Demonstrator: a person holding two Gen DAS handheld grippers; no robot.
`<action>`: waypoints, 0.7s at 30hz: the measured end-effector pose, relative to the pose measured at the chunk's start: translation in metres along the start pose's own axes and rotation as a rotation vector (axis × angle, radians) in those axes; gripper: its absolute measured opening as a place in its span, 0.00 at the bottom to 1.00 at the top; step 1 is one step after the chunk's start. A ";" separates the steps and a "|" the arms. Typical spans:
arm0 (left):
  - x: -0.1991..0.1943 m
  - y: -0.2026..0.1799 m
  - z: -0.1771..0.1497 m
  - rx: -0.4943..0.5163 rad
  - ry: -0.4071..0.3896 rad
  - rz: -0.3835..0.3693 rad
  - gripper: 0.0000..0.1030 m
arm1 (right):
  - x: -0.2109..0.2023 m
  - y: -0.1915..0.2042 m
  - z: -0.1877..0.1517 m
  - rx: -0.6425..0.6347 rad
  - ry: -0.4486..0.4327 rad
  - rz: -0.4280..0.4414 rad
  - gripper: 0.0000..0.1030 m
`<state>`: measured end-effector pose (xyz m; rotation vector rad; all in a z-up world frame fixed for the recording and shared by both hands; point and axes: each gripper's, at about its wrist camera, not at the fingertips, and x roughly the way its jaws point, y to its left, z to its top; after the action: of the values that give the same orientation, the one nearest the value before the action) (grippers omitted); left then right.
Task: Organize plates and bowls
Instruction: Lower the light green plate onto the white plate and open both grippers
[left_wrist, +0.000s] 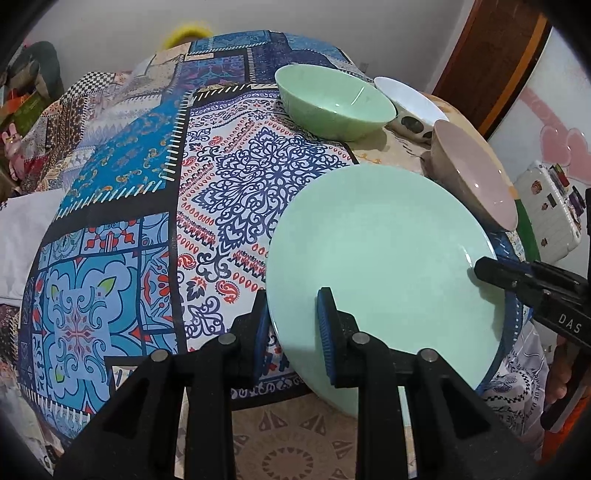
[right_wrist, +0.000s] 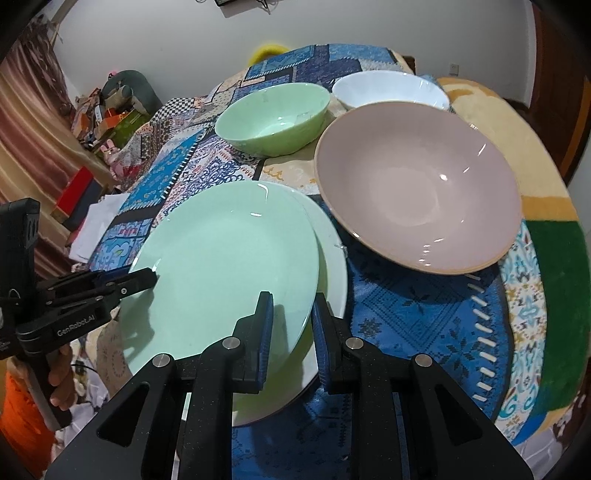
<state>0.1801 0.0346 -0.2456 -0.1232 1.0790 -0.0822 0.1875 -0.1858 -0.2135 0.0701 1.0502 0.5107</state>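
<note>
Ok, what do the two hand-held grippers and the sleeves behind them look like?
Both are matte black plastic with silver pivot pins and ribbed blue pads. The left hand-held gripper reads "GenRobot.AI"; the right hand-held gripper shows "DAS". An orange sleeve shows behind the left one.

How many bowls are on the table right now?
3: a green bowl at the back, a white bowl to its right, a pink bowl nearest, beside the plates.

White letters "DAS" stand on the black arm of the right gripper (left_wrist: 480, 271). "GenRobot.AI" stands on the arm of the left gripper (right_wrist: 153, 277); smaller print beside it looks unreadable.
</note>
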 end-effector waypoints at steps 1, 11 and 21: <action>0.000 0.000 0.000 0.004 0.001 0.001 0.24 | -0.002 0.001 0.000 -0.012 -0.006 -0.014 0.18; -0.023 -0.005 0.000 0.037 -0.057 0.031 0.36 | -0.023 -0.004 0.000 -0.056 -0.050 -0.076 0.19; -0.072 -0.024 0.024 0.081 -0.192 0.052 0.68 | -0.067 -0.022 0.016 -0.021 -0.186 -0.132 0.41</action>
<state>0.1677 0.0211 -0.1679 -0.0288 0.8855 -0.0659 0.1823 -0.2313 -0.1572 0.0291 0.8609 0.3880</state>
